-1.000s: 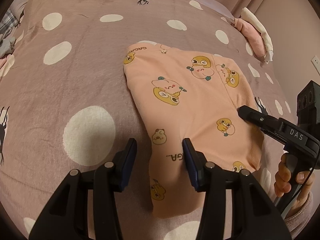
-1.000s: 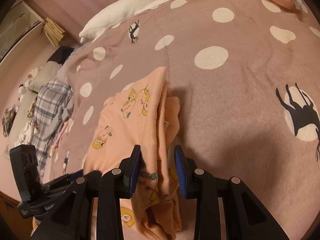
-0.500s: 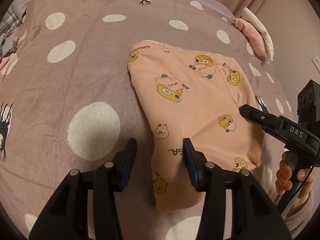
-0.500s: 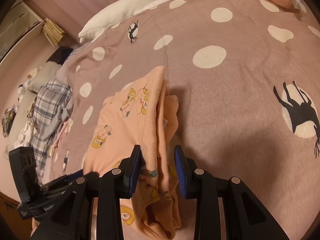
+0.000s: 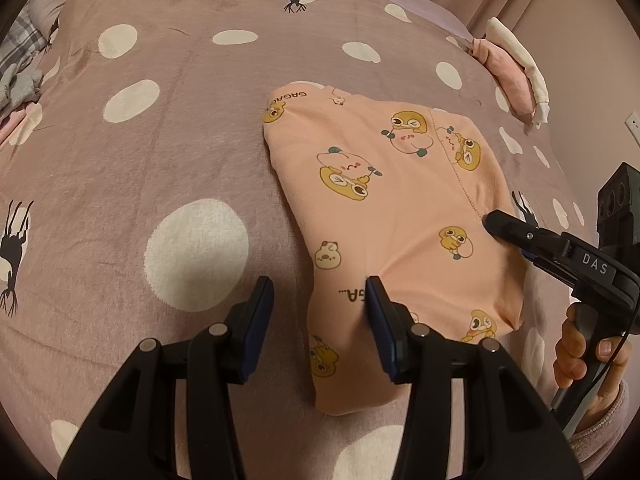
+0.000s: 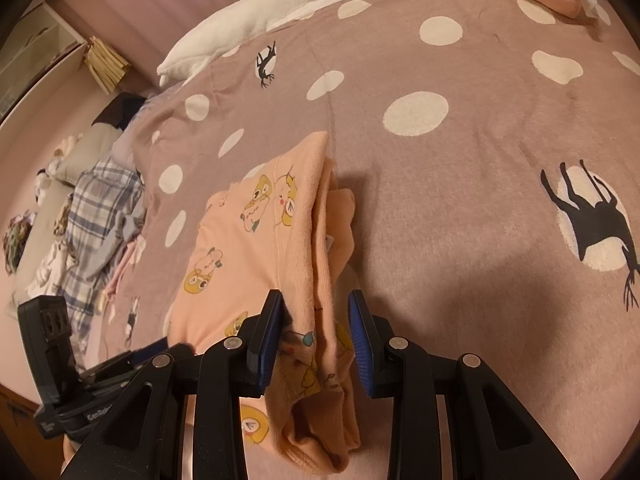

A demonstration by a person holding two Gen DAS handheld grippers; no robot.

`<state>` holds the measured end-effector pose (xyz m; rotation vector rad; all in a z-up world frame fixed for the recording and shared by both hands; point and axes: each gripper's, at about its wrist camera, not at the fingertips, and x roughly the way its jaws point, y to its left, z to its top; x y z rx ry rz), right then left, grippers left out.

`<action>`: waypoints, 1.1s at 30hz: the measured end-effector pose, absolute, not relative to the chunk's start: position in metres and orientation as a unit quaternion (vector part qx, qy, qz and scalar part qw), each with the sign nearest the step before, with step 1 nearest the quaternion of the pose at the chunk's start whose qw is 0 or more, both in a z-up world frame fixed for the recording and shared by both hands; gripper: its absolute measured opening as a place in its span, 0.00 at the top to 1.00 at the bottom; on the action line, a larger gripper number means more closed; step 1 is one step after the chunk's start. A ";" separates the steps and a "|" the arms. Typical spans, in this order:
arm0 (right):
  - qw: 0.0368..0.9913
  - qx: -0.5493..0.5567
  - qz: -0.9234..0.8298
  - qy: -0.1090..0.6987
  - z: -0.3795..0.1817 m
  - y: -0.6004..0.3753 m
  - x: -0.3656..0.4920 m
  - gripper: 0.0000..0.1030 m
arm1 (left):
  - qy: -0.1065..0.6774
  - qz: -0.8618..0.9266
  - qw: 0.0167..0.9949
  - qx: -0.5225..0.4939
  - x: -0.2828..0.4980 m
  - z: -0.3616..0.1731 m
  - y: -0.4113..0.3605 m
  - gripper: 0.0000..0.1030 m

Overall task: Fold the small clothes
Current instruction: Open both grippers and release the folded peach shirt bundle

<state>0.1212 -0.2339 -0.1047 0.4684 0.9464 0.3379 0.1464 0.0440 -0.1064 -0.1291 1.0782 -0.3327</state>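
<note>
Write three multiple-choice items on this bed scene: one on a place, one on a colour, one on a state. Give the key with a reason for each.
1. Where does the plush goose lie?
A. at the far end of the blanket
B. on the folded garment
C. between the left gripper's fingers

2. What colour is the garment being folded?
A. blue plaid
B. peach with cartoon prints
C. plain white

3. How does the right gripper stand to the garment?
A. away from it, over bare blanket
B. its open jaws straddle the garment's layered edge
C. lifting it clear of the bed

Key: 1 A, it lies along the far edge of the blanket. 2 B, peach cloth with yellow characters. 3 B, the edge runs between the fingers with gaps showing.
</note>
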 end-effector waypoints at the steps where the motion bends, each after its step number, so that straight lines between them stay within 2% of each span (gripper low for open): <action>1: 0.850 0.222 0.161 0.449 -0.105 -0.234 0.121 0.69 | 0.510 -0.157 0.843 -0.061 0.146 -0.106 0.045 0.54; 33: 0.852 0.220 0.160 0.448 -0.100 -0.236 0.100 0.69 | 0.508 -0.136 0.848 -0.066 0.124 -0.100 0.050 0.54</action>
